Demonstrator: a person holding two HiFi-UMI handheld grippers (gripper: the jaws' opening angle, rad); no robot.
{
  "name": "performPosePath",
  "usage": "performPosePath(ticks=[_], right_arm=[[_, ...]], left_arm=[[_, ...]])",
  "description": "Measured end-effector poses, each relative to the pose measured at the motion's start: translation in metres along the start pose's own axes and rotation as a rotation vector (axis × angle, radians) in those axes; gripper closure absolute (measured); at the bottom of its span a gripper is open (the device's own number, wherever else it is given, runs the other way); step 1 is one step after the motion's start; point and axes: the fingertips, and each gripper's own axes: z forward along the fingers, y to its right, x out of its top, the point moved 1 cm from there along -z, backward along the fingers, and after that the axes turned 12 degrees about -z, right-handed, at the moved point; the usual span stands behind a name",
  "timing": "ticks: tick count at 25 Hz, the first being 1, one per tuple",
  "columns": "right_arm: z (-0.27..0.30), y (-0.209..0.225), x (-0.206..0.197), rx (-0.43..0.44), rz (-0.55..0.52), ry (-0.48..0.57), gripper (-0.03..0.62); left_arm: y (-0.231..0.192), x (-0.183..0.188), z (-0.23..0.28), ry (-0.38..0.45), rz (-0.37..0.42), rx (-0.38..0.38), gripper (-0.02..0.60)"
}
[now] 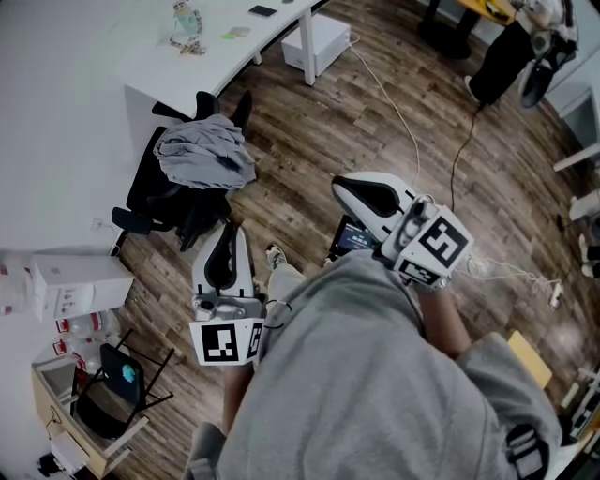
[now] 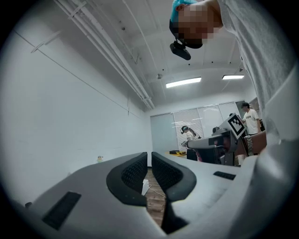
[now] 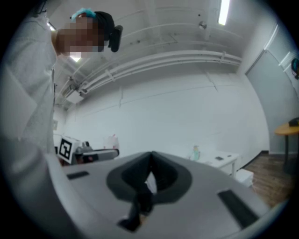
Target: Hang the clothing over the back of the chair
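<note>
Grey clothing [image 1: 204,150]: draped over chair [image 1: 150,202], well ahead of my left gripper [image 1: 227,232] and right gripper [image 1: 340,185]; both jaws closed, holding nothing.

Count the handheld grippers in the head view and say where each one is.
2. The left gripper is lower left of centre, just below the chair draped with grey clothing. The right gripper is right of centre, over the wood floor. None seems hidden.

Chair [image 1: 155,192] back mostly under grey clothing [image 1: 204,155]; my right gripper [image 3: 150,158] blurred close-up; desk figurine [image 1: 187,26] too small to name.
</note>
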Motion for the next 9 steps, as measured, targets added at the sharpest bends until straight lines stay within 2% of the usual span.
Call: performPosePath(ticks=[9], right_arm=[[0.0035, -0.0013, -0.0048, 0.013, -0.007, -0.005, 0.560]], left_arm=[[-0.0049, -0.0047, -0.0002, 0.003, -0.005, 0.012, 0.525]])
